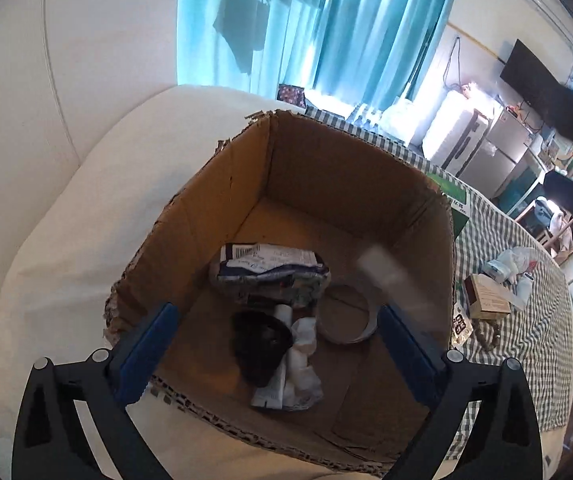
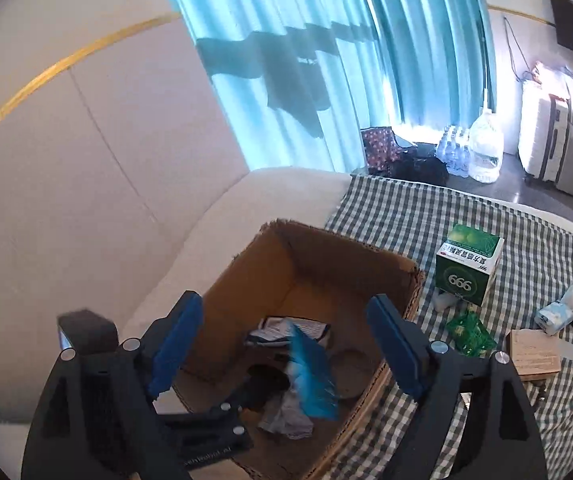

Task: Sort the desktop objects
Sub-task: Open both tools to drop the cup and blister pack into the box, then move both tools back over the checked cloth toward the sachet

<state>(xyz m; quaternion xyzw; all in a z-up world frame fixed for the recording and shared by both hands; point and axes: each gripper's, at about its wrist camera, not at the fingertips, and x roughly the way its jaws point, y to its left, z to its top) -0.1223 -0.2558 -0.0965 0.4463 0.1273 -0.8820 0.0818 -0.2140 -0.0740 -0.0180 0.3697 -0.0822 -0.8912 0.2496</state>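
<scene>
Left wrist: left gripper [image 1: 278,340] fingers wide apart, empty, over cardboard box [image 1: 326,168]; right gripper [image 2: 286,352] likewise.

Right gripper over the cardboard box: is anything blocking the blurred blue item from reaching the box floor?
The blurred blue item is between the open right gripper fingers, inside the cardboard box. No lid is visible; it would land on the crumpled packets below.
</scene>
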